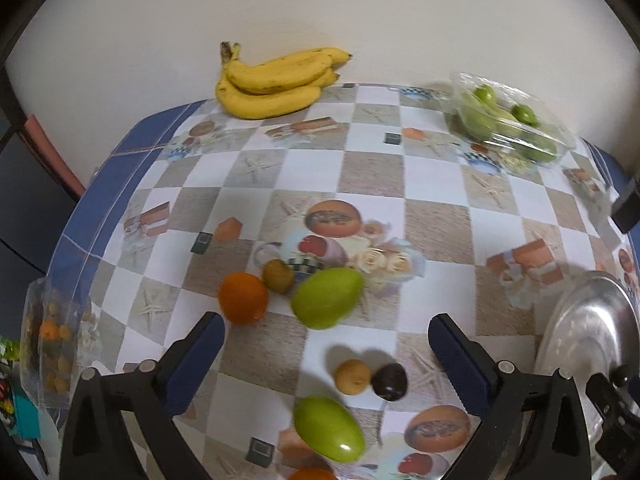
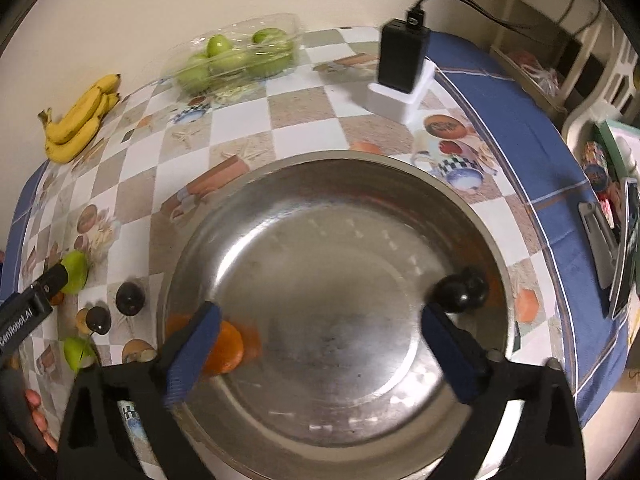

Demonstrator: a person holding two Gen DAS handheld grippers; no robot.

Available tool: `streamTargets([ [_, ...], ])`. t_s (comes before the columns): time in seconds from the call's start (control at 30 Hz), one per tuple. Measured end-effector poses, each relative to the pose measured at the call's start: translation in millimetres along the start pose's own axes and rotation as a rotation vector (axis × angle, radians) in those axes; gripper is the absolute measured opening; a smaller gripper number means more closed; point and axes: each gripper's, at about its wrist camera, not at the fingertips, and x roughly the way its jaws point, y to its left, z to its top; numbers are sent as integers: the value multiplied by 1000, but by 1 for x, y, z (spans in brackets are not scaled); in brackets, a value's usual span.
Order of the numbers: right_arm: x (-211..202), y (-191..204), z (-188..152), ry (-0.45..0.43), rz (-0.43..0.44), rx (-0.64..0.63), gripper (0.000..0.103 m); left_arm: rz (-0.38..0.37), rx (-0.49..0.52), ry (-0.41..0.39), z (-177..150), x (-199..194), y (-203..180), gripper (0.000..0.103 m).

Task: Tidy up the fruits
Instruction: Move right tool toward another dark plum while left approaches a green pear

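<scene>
A plain cream wall [image 1: 320, 0] backs the table's checkered, blue-bordered cloth [image 2: 520, 152].

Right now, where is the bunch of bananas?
The bunch of bananas lies at the table's far edge against the wall, left of the clear tray of green fruit in the left wrist view.

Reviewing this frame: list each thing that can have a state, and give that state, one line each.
Left gripper: open, holding nothing, above loose fruit.
Right gripper: open, holding nothing, over the bowl.
Metal bowl: upright, holds an orange and a dark fruit.
Clear fruit box: lid open, green fruit inside.
Bananas: one bunch, lying by the wall.
Nearest green fruit: loose on the table.
</scene>
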Motion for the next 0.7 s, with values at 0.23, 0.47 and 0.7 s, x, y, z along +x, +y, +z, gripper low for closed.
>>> streamTargets([
  [0.23, -6, 15, 3, -38, 80, 12, 103, -17, -11, -8, 3, 2, 18, 103],
  [0.47, -16, 38, 3, -69, 151, -2, 103, -32, -32, -49, 5, -5, 39, 103],
  [0.7, -19, 73, 0, -69, 245, -77, 103, -51, -80, -39, 3, -8, 61, 103],
])
